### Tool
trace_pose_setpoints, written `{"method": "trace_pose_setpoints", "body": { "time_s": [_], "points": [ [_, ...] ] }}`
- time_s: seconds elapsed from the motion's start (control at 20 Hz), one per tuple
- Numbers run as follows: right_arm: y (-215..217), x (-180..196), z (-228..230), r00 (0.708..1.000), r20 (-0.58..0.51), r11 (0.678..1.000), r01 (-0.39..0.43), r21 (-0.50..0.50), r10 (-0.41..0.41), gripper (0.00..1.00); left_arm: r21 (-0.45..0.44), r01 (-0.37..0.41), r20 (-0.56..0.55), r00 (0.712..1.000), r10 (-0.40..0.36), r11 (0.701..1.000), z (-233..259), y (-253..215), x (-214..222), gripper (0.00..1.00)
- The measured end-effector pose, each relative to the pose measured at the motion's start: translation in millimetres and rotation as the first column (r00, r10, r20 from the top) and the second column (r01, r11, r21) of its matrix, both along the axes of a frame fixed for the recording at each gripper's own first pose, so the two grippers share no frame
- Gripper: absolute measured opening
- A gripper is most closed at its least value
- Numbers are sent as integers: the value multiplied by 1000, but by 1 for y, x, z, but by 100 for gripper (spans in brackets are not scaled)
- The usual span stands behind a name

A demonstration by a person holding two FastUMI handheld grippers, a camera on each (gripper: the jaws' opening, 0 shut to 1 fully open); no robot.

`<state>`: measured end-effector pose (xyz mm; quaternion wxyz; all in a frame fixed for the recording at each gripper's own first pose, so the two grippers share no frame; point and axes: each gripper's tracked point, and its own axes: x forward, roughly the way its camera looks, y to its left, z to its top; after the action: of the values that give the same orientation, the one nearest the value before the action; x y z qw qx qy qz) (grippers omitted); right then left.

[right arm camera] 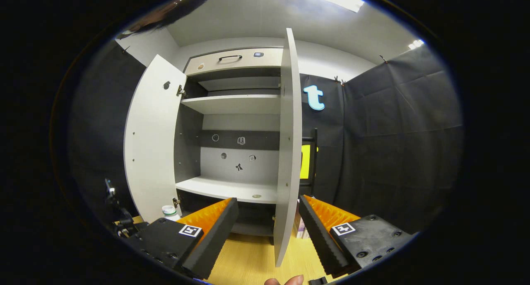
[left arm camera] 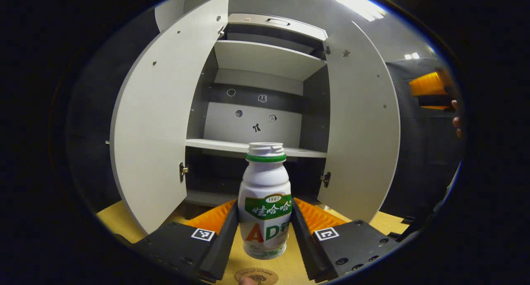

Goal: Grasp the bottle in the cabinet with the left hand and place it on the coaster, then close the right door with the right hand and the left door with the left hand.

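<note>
At the bottom edge of the left gripper view, a round coaster lies on the wooden tabletop, partly cut off, with a fingertip just touching its near rim. Directly above it, the left gripper clamps the bottle between its two fingers, both pressing on the lower body at the label. The bottle stands upright, white with a green ring under its cap, its base lifted clear of the tabletop and hanging just over the coaster. Beyond the bottle stands the cabinet, its left door and right door both swung wide open toward the camera, showing pale shelves and a few small stickers on the back panel. Far off at the right edge, a hand shows beside part of the other gripper.

Low in the right gripper view, the right gripper holds its fingers spread apart with nothing between them, above the tabletop. The right door stands edge-on just ahead, lined up with the gap between the fingers but not touched by them. To the left, the bottle's cap peeks up near the foot of the left door. Farther back are the cabinet's shelves.
</note>
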<state>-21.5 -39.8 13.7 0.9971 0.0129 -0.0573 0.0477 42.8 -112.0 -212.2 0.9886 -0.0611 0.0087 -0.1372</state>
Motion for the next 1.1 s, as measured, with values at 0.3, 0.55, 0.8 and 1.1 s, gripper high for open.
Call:
{"method": "trace_pose_setpoints", "body": {
  "time_s": [0.3, 0.55, 0.8, 1.1],
  "points": [
    [-16, 15, -11, 999, -4, 998, 33, -61, -33, 98, 57, 30, -32, 999, -29, 998, -80, -6, -13, 72],
    [-23, 17, -24, 998, -39, 997, 43, -68, -46, 98, 42, 25, -66, 998, -22, 999, -116, -5, -21, 74],
    [-19, 15, -32, 998, -61, 996, 27, -84, -33, 98, 53, 26, -62, 998, -23, 998, -124, -9, -26, 76],
    [-18, 12, -36, 997, -72, 996, 27, -90, -34, 98, 66, 54, -111, 993, -47, 996, -133, -16, -31, 91]
  ]
}}
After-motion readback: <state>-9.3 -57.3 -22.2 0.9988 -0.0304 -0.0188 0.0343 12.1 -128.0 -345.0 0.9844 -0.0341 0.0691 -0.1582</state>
